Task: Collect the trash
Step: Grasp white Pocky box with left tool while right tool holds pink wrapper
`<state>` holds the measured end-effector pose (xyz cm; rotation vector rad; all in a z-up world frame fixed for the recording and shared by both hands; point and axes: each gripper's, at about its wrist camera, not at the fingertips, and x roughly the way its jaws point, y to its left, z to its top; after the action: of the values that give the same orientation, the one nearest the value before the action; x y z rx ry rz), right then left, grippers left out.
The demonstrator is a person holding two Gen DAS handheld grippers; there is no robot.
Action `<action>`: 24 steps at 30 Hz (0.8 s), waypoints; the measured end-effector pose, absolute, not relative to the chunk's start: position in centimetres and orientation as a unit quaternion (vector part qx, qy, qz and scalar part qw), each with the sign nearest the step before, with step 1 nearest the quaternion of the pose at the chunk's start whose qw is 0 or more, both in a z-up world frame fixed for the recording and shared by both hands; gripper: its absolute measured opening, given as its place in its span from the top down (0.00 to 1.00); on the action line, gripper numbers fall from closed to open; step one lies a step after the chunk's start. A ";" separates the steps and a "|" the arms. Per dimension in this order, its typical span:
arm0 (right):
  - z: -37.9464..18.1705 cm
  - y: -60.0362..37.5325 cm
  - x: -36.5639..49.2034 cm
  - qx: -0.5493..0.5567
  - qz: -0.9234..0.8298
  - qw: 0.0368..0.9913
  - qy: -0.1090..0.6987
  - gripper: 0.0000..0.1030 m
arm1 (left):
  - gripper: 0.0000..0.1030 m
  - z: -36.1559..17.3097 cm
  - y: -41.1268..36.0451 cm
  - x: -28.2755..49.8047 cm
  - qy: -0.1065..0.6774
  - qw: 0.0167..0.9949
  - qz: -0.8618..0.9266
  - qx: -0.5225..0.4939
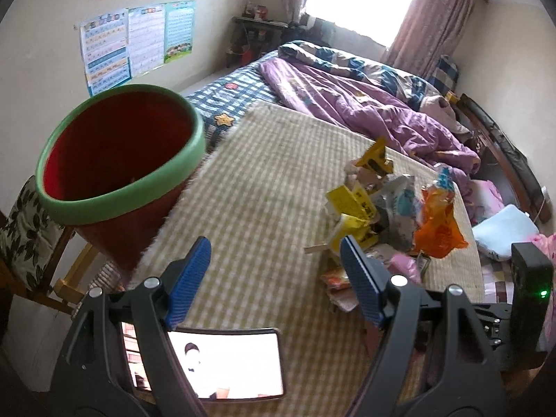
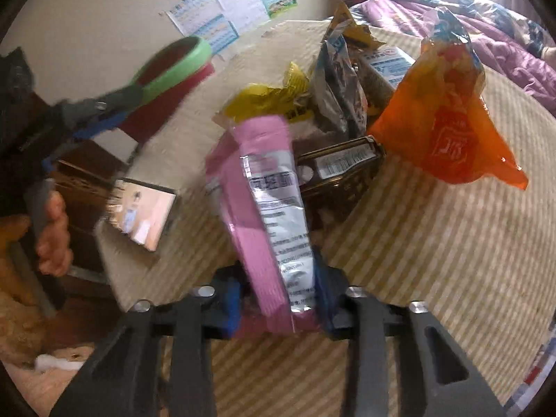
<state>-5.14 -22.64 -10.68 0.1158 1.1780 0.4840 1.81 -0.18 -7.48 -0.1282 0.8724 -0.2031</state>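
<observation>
Checked yellow-and-white woven mat (image 1: pixel 278 180) covers the near end of the bed, with a crumpled purple quilt (image 1: pixel 365 104) bunched up beyond it toward 1 o'clock in the left wrist view.

Next biggest is the red plastic bin with a green rim (image 1: pixel 118 160), tilted with its mouth facing the camera at about 9 o'clock, hanging off the mat's left edge. In the right wrist view that bin (image 2: pixel 173 69) shows at 10 o'clock with the left gripper's blurred fingers right at its rim, though I can't tell if they actually touch it.

Then the heap of trash: an orange crinkled plastic bag (image 2: pixel 448 118) at 2 o'clock, silver and yellow snack wrappers (image 2: pixel 333 83) at 12, and a dark flat box with a barcode label (image 2: pixel 340 170) lying near the middle.

A rectangular phone with a lit screen (image 1: pixel 222 365) lies flat on the mat at 6 o'clock in the left view.

Left gripper (image 1: pixel 274 278) has its blue-padded jaws spread wide with nothing between them. Right gripper (image 2: pixel 278 302) is clamped on a pink foil pouch with a silver printed label (image 2: pixel 264 208), which sticks up from the jaws toward 12 o'clock, in front of the heap.
</observation>
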 end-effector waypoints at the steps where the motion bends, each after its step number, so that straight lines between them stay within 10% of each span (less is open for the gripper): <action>1: -10.5 -22.9 -5.2 0.056 0.228 0.804 0.546 0.68 | 0.28 -7.6 -0.7 2.0 0.425 0.897 -0.106 -0.060; 24: -8.0 -34.0 -4.2 0.240 0.167 0.834 0.468 0.65 | 0.32 -13.8 -10.1 5.5 0.505 0.831 -0.217 0.079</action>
<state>-4.23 -34.01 -7.95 0.5080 0.9927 0.3546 5.54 -10.12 -13.75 0.1674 1.0718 -0.4606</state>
